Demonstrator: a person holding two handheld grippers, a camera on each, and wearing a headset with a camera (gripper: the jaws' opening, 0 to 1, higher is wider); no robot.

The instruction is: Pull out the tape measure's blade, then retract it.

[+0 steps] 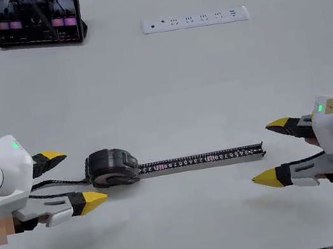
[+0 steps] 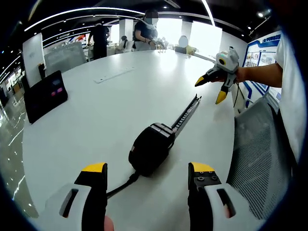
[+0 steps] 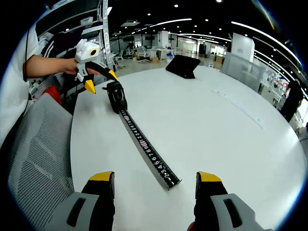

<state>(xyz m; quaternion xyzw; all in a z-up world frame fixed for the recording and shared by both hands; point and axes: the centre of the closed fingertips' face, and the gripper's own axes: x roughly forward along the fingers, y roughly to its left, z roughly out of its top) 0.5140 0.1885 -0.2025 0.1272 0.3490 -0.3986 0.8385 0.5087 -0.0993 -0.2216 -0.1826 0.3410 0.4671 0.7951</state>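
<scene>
Black, rounded tape measure case (image 1: pixel 111 168) flat on the white table (image 1: pixel 166 86), left of centre, with its dark numbered blade (image 1: pixel 201 158) drawn out to the right and lying along the surface. Just left of the case, left gripper (image 1: pixel 82 176) with yellow-tipped jaws spread, gripping nothing. Just beyond the blade's hooked end, right gripper (image 1: pixel 263 152), jaws likewise spread and empty. Toward the far edge, dark tablet (image 1: pixel 38 18) at left, white power strip (image 1: pixel 195 19) further right.

I see a dark tablet (image 1: pixel 38 18) propped at the white table (image 1: pixel 181 96)'s far edge, 1 power strip (image 1: pixel 195 19) flat to its right.
</scene>
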